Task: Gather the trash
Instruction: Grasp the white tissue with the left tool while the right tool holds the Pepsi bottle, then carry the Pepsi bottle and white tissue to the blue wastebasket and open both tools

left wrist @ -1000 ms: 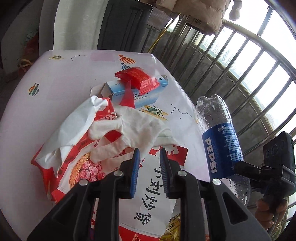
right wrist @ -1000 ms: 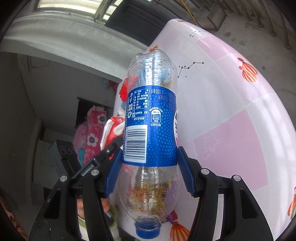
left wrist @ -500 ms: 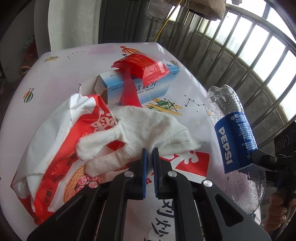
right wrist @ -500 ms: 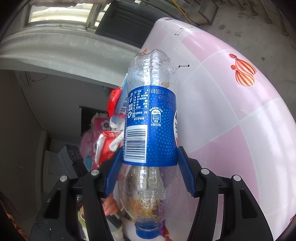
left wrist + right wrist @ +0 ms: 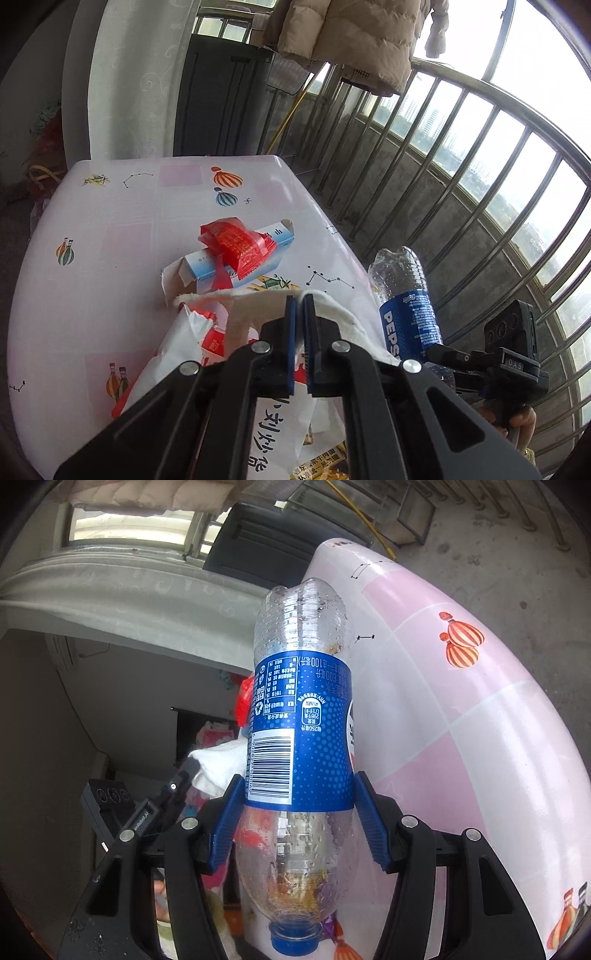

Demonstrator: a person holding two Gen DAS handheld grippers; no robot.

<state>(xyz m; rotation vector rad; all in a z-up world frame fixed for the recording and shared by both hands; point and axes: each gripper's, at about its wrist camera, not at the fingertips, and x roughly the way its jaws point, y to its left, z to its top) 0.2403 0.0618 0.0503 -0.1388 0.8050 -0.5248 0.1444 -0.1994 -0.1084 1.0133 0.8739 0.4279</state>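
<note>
Tissue (image 5: pixel 334 308) hangs clamped in left tongs (image 5: pixel 300 321) above desk (image 5: pixel 110 229); right tongs (image 5: pixel 299 812) grip bottle (image 5: pixel 301 738) cap-down beside it.

My left pads pinch a white cloth (image 5: pixel 332 306), lifted over a red-and-white bag (image 5: pixel 207 339); an empty Pepsi bottle (image 5: pixel 303 738) sits cap-down in my right; red wrapper (image 5: pixel 240 247) atop blue box (image 5: pixel 236 269)

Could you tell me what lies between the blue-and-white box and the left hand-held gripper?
In the left wrist view, the white cloth spans that stretch, pinched by the left hand-held gripper, below the box.
</note>
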